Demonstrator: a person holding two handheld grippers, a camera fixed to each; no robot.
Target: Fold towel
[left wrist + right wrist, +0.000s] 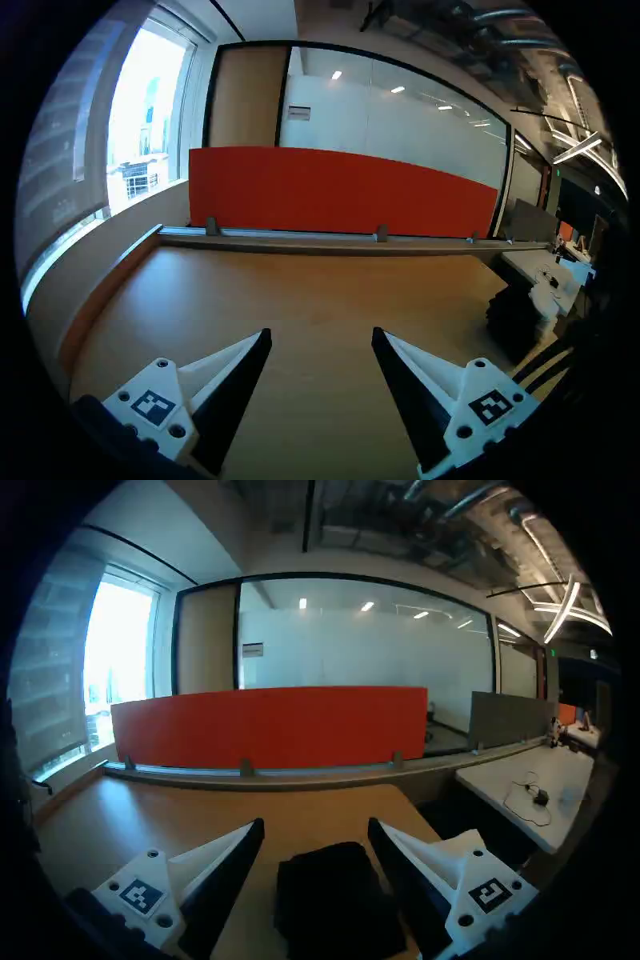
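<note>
Could easily catch only the top layer of the towel (336, 900) and drag the bundle askew, thick and soft as it looks; could also shove it off the desk (304, 296), lying close to the right-hand edge. Looks dark, nearly black, limp, gathered into a compact layered heap rather than spread flat. Sits on the wood just ahead of the right gripper (316, 822), between spread, empty fingers, apparently untouched. Left gripper (321, 332) likewise splayed wide and empty above bare wood, well apart from the heap.

1 towel (336, 892), 1 table (320, 288) — 1 left gripper (321, 331), 1 right gripper (316, 822).
</note>
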